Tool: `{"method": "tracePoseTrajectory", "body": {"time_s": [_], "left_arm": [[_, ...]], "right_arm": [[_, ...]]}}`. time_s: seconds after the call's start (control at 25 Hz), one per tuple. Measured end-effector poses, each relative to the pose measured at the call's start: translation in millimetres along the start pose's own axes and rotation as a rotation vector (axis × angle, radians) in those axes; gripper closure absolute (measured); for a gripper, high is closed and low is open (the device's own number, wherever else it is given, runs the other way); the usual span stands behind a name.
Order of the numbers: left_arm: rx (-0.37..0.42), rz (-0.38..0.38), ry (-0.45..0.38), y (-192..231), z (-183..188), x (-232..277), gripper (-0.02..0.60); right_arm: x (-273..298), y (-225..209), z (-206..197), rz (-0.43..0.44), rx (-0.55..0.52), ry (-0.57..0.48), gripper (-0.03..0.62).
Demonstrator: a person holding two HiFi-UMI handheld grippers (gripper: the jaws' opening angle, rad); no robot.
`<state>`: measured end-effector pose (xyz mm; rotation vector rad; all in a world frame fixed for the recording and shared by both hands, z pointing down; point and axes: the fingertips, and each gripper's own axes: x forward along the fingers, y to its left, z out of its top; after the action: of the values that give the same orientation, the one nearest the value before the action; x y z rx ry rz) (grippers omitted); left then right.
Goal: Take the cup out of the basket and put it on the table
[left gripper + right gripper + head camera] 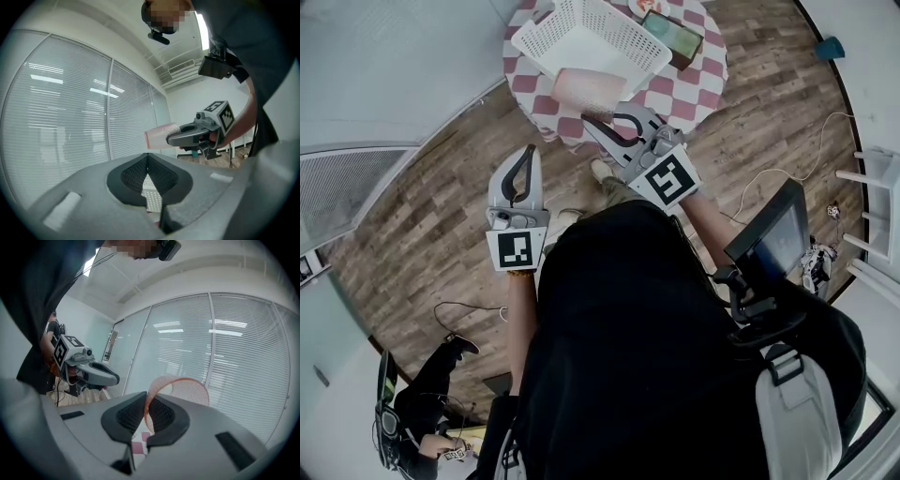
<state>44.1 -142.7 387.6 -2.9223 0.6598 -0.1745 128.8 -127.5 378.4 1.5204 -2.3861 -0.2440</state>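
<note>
Pinching the rim of the pink cup (187, 387), the right gripper (146, 404) has its fingers clamped on the thin wall: one finger sits inside the mouth, the other outside. The cup lies on its side, with its base pointing away from the fingers. In the left gripper view the cup (159, 137) juts out at 9 o'clock from the right gripper (171, 137), in the air against the window blinds.

From the head view the cup (579, 89) sits at 11 o'clock of the right gripper (598, 120) and at 6 o'clock of the white perforated basket (546, 28), over the near edge of the round table (703, 84) with its red-and-white checked cloth.

The left gripper (528, 155) hangs over the wooden floor (441, 206) at 7 o'clock of the cup, well apart from it. Its fingers (136, 176) meet at the tips with nothing between them.
</note>
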Motion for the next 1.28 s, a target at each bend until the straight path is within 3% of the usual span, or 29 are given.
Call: {"method": "tracePoseTrajectory", "body": {"time_s": [0.92,1.08,1.28], "left_arm": [[-0.014,-0.083,-0.041,-14.8,-23.4,21.7,0.575],[0.073,-0.131,-0.051,-23.9,-29.8,26.4,0.575],[-0.057,-0.126,-0.040,-31.0,-45.1,32.9,0.575]], "right_arm": [[2.7,10.9,-46.6,0.022,0.114,0.006,0.571],[4.0,14.2,-52.8,0.030,0.139,0.005,0.571],[3.8,18.0,-60.4,0.043,0.164,-0.008,0.571]]}}
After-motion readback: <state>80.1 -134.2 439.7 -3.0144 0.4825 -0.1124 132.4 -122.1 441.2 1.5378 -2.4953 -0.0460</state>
